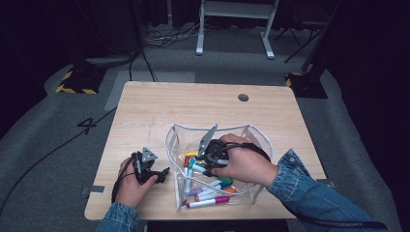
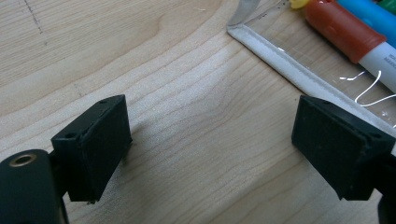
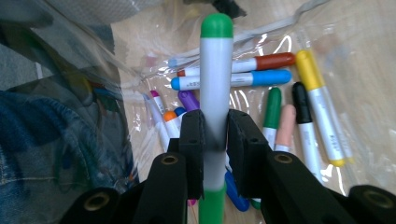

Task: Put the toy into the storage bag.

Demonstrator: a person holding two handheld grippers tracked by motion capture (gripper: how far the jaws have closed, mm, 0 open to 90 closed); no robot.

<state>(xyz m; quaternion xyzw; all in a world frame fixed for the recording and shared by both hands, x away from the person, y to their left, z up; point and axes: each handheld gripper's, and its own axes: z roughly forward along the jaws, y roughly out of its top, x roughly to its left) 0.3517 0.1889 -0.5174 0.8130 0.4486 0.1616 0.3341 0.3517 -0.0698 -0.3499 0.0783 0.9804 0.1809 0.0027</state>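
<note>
One clear pouch point(image 1: 256, 137), roughly a dozen markers point(image 3: 275, 77), two grippers point(image 1: 147, 166).

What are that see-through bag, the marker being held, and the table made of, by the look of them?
The bag looks like soft clear plastic: it is glossy and wrinkled, with the pens showing through and a white edge band. The green-capped marker between the right gripper fingers seems to be smooth hard plastic with a matte white barrel. The table shows pale wood grain, which could be real wood or a laminate.

You're at a light wooden table point(image 1: 145, 104) on grey carpet point(image 1: 43, 140). Ahead of you, a white frame point(image 1: 235, 24) stands among loose cables point(image 1: 164, 38), with yellow-black striped bases point(image 1: 77, 79) either side and darkness beyond.
</note>
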